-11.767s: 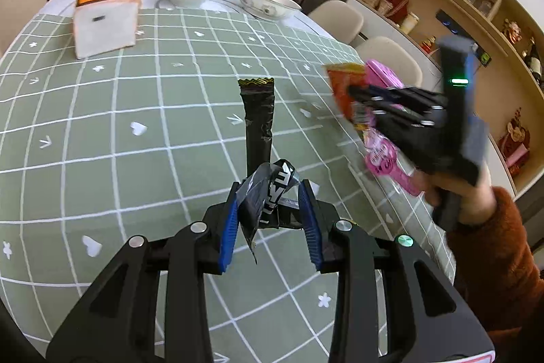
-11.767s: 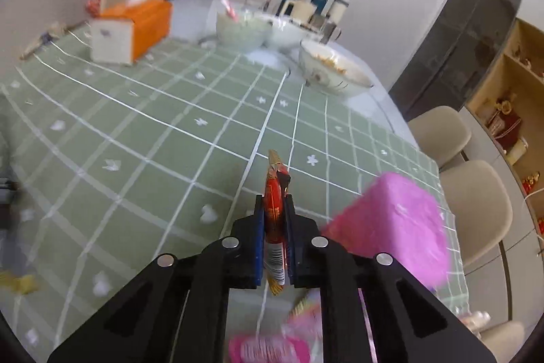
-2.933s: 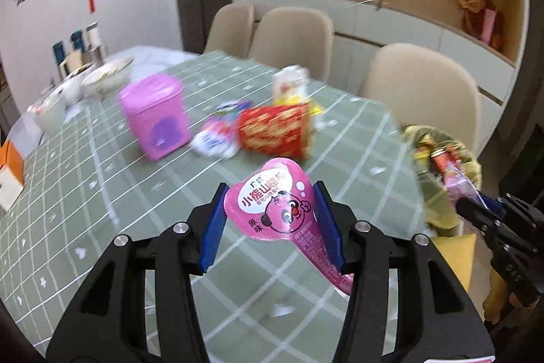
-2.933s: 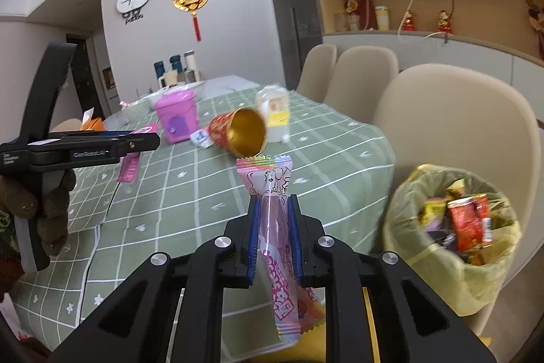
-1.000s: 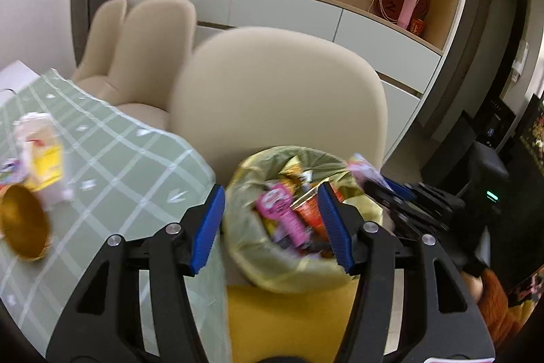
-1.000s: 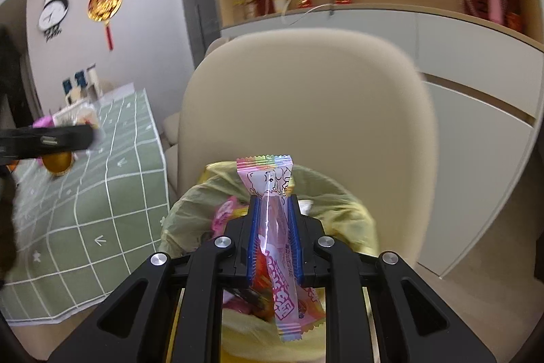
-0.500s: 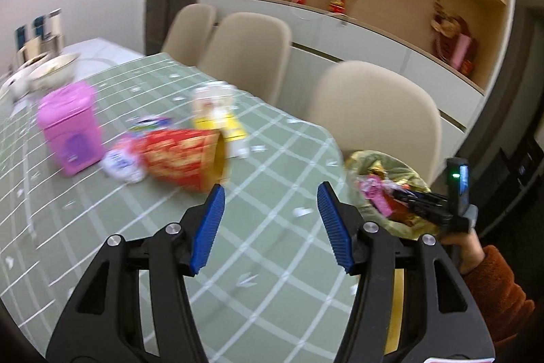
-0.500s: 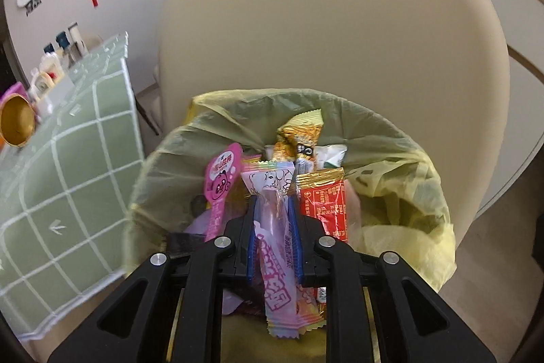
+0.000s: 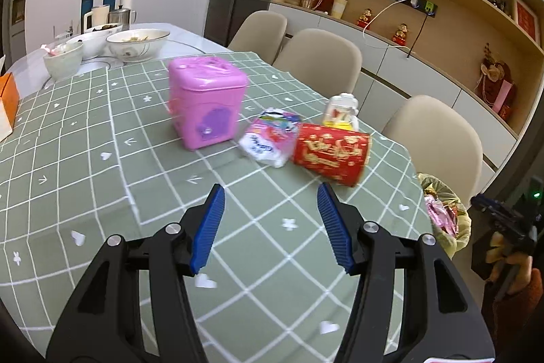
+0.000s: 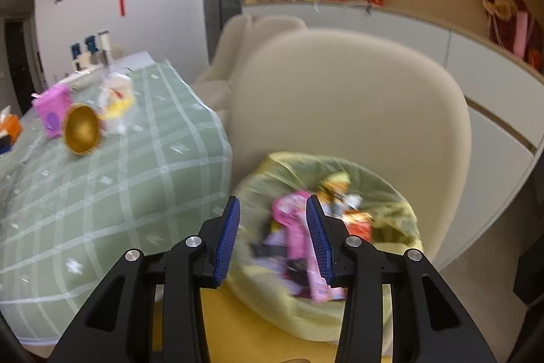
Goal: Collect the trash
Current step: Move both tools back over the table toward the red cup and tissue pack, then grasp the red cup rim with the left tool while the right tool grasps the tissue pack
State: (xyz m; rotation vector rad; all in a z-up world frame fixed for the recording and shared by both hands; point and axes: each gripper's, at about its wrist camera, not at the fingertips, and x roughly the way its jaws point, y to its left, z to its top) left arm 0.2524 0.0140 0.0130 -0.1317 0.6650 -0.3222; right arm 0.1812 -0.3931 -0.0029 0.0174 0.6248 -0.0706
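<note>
Left wrist view: left gripper point(image 9: 270, 228), gaping empty, is facing the red paper cup point(image 9: 330, 153) lying on its side just right of the pink box point(image 9: 206, 102); squeezing gently should avoid crushing it. Right gripper point(image 10: 272, 238), released, is hanging over the yellow-lined trash bin point(image 10: 380, 312), beside the table, full of wrappers.

Green white-grid tablecloth point(image 9: 102, 199); pink box point(image 9: 205, 102); red cup point(image 9: 331, 153) (gold print).
</note>
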